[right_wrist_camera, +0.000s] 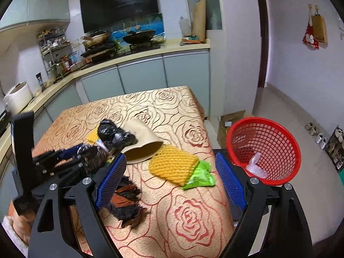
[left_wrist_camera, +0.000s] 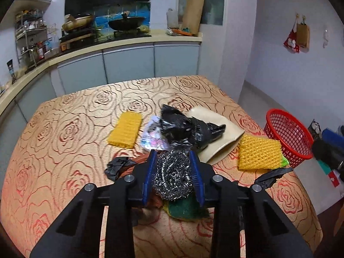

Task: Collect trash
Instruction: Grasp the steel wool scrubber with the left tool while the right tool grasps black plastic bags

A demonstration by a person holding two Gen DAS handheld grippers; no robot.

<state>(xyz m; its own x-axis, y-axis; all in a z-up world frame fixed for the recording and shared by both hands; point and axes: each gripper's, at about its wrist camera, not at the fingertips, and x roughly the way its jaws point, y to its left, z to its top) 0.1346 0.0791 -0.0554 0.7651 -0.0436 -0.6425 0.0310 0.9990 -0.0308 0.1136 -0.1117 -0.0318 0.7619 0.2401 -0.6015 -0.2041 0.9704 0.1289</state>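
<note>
Fig.: trash collection, grasp step. The left hand-held gripper [left_wrist_camera: 173, 173] has its blue pads against both sides of the steel-wool scourer [left_wrist_camera: 173, 177], i.e. clamped on it; the scourer still sits low on the table [left_wrist_camera: 64, 129], over a green pad [left_wrist_camera: 186, 209]. The right hand-held gripper [right_wrist_camera: 171, 180] stands with jaws wide apart, nothing between them.

Landmark: red basket [right_wrist_camera: 264, 150], off the table's right edge. It holds one clear plastic scrap [right_wrist_camera: 255, 165], otherwise looks bare. Nearest it on the table: yellow foam net [right_wrist_camera: 172, 165] w/ green wrapper [right_wrist_camera: 198, 176]; further off, beige cup on its side [right_wrist_camera: 142, 144], black bag [right_wrist_camera: 114, 134]; farthest, the scourer.

Next move, prob.: lift scourer clear, carry across to basket, open over the rim. Needs a firm pinch, since springy wire may slip.
</note>
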